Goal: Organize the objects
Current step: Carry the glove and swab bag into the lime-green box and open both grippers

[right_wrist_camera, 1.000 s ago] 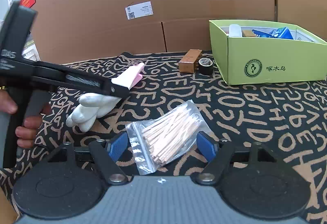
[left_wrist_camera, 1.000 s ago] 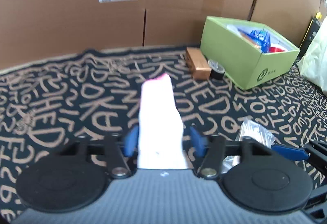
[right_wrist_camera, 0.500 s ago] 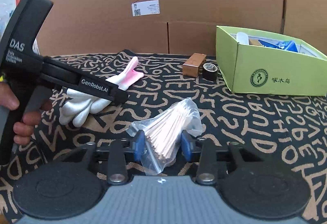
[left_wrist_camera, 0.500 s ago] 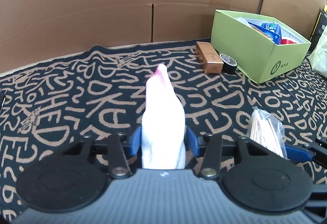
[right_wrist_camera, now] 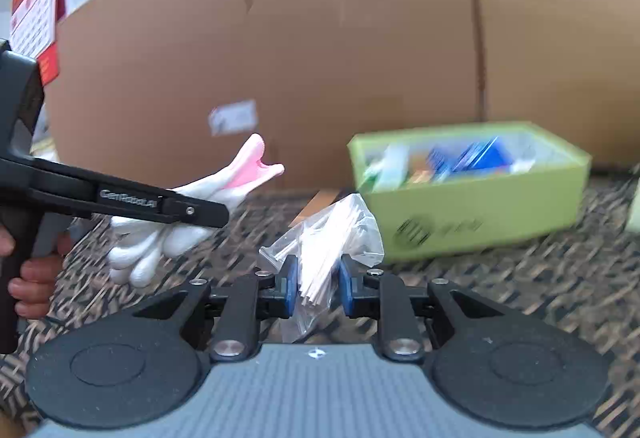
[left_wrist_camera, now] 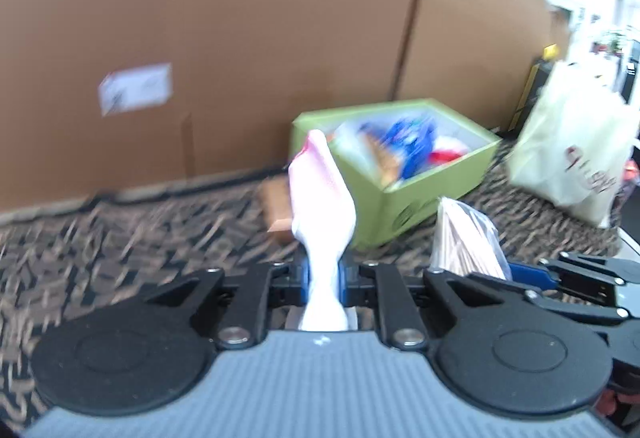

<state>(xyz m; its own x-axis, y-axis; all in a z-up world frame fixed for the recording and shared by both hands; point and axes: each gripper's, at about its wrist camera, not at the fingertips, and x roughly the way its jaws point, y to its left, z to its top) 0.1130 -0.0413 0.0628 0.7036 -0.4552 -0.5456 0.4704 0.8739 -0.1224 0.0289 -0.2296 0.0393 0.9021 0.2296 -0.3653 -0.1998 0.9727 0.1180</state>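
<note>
My left gripper (left_wrist_camera: 323, 280) is shut on a white glove with a pink cuff (left_wrist_camera: 322, 198) and holds it above the patterned cloth; the glove also shows in the right wrist view (right_wrist_camera: 188, 222). My right gripper (right_wrist_camera: 318, 288) is shut on a clear bag of wooden sticks (right_wrist_camera: 334, 238), lifted off the cloth; the bag also shows in the left wrist view (left_wrist_camera: 468, 238). A green box (right_wrist_camera: 472, 214) with several items inside stands ahead, also in the left wrist view (left_wrist_camera: 400, 174).
A cardboard wall (right_wrist_camera: 320, 58) closes the back. A small brown box (left_wrist_camera: 276, 206) lies left of the green box. A white shopping bag (left_wrist_camera: 572, 142) stands at the right. The patterned cloth (right_wrist_camera: 540, 278) covers the table.
Both grippers have closed on their objects and lifted them. Both have moved up and toward the green box, and the views are blurred by the motion.
</note>
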